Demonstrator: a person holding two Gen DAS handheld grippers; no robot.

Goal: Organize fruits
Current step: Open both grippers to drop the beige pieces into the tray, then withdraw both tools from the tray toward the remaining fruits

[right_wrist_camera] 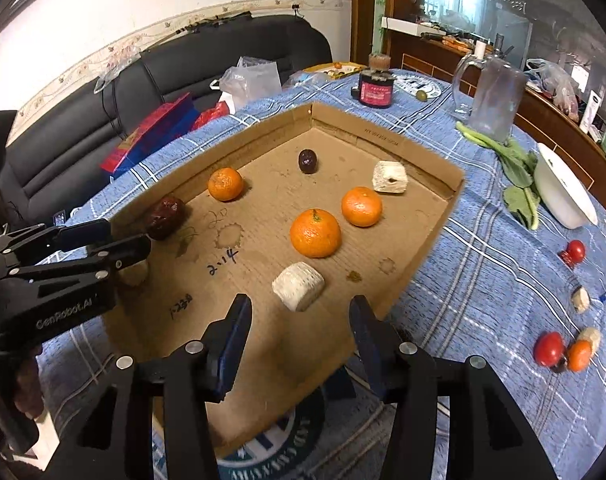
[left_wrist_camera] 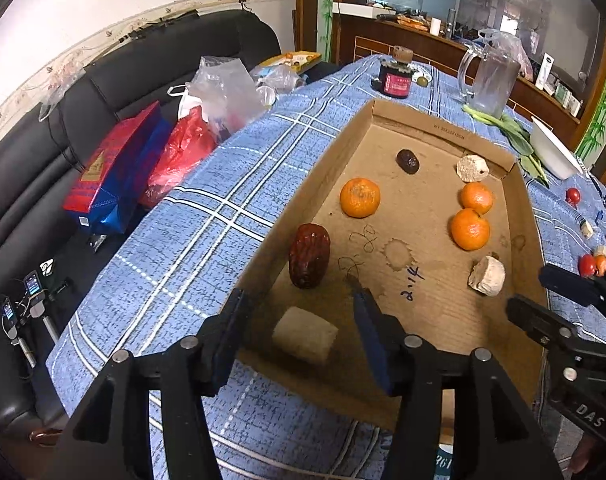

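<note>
A shallow cardboard box (left_wrist_camera: 419,216) (right_wrist_camera: 403,240) on the blue plaid cloth holds three mandarins (left_wrist_camera: 360,197) (right_wrist_camera: 315,233), a red date (left_wrist_camera: 309,255) (right_wrist_camera: 165,217), a darker date (left_wrist_camera: 407,161) (right_wrist_camera: 307,161) and three pale chunks. My left gripper (left_wrist_camera: 301,308) (right_wrist_camera: 131,238) is open over the box's near left corner, with one pale chunk (left_wrist_camera: 305,334) lying loose between its fingers. My right gripper (right_wrist_camera: 301,306) (left_wrist_camera: 533,292) is open too, just behind another pale chunk (right_wrist_camera: 299,286) (left_wrist_camera: 487,276). The third chunk (right_wrist_camera: 390,176) lies at the far right.
Loose cherry tomatoes (right_wrist_camera: 549,349), a small orange fruit (right_wrist_camera: 579,355) and other bits lie on the cloth right of the box. A white bowl (right_wrist_camera: 563,188), leafy greens (right_wrist_camera: 517,168), a glass jug (right_wrist_camera: 493,100) and a dark jar (right_wrist_camera: 376,90) stand beyond. A black sofa with bags (left_wrist_camera: 115,172) is left.
</note>
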